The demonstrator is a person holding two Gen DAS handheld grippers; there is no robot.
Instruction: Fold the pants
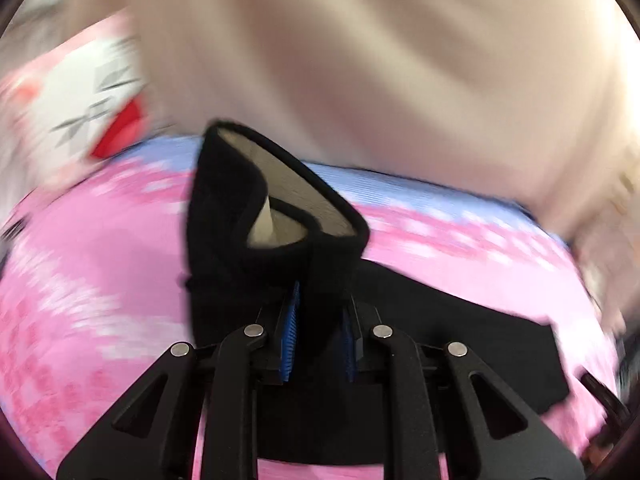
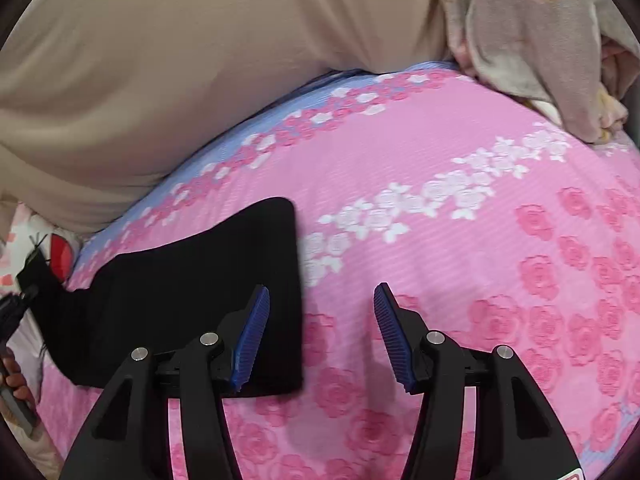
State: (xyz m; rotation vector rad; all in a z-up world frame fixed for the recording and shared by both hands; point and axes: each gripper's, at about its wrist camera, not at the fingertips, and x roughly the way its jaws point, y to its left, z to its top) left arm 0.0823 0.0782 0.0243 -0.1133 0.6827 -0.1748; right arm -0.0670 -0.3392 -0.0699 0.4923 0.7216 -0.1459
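Pants (image 2: 180,292) lie black and flat on the pink floral sheet (image 2: 460,240), one end lifted. My left gripper (image 1: 318,336) is clenched on that lifted end, its grey lining showing above the pads; the view is blurred. My right gripper (image 2: 322,334) is released, nothing between its blue pads (image 2: 252,340), hanging just beside the pants' edge. Beige cushion (image 2: 200,80) behind.
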